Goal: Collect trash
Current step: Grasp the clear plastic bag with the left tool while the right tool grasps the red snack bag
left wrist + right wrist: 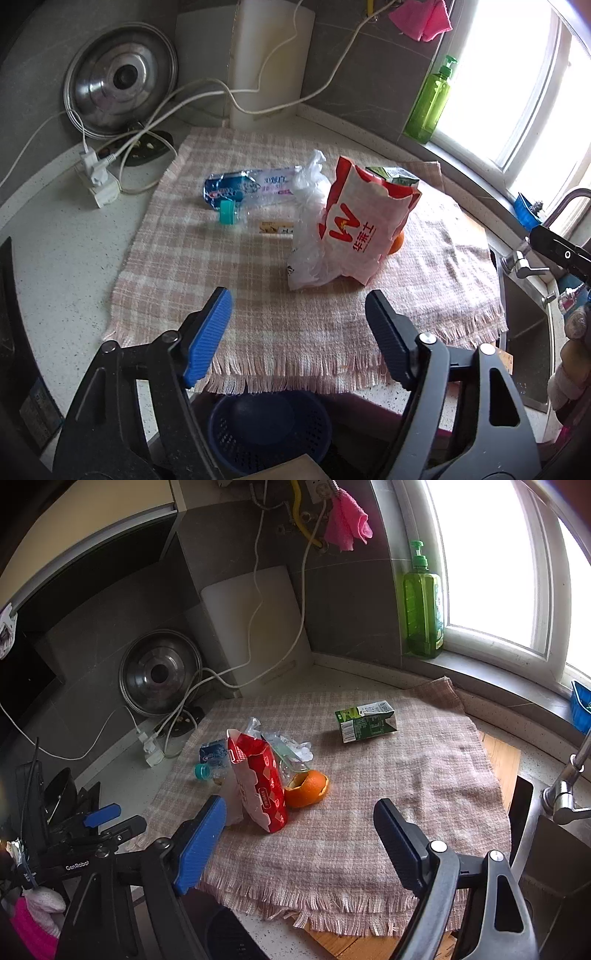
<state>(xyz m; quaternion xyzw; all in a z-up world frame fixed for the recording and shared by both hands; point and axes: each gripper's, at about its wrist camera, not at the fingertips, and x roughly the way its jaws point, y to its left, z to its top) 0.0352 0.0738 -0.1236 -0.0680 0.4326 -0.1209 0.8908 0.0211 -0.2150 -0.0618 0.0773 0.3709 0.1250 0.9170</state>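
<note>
Trash lies on a pink checked cloth (258, 302): a red and white paper bag (365, 221) standing upright, a clear plastic bag (310, 229) against it, a blue toothpaste tube (251, 184), a crushed bottle with a teal cap (227, 216), and a small wrapper (275, 228). In the right wrist view an orange peel (306, 788) sits beside the paper bag (258, 782), and a green carton (365, 722) lies farther back. My left gripper (298, 299) hangs open just short of the bags. My right gripper (301, 805) is open near the peel. Neither holds anything.
A blue mesh basket (269, 428) sits below the counter's front edge. At the back left are a pot lid (118, 81), a power strip (98, 177) with trailing cables, and a white cutting board (269, 55). A green soap bottle (423, 602) stands on the sill; a faucet (569, 786) is right.
</note>
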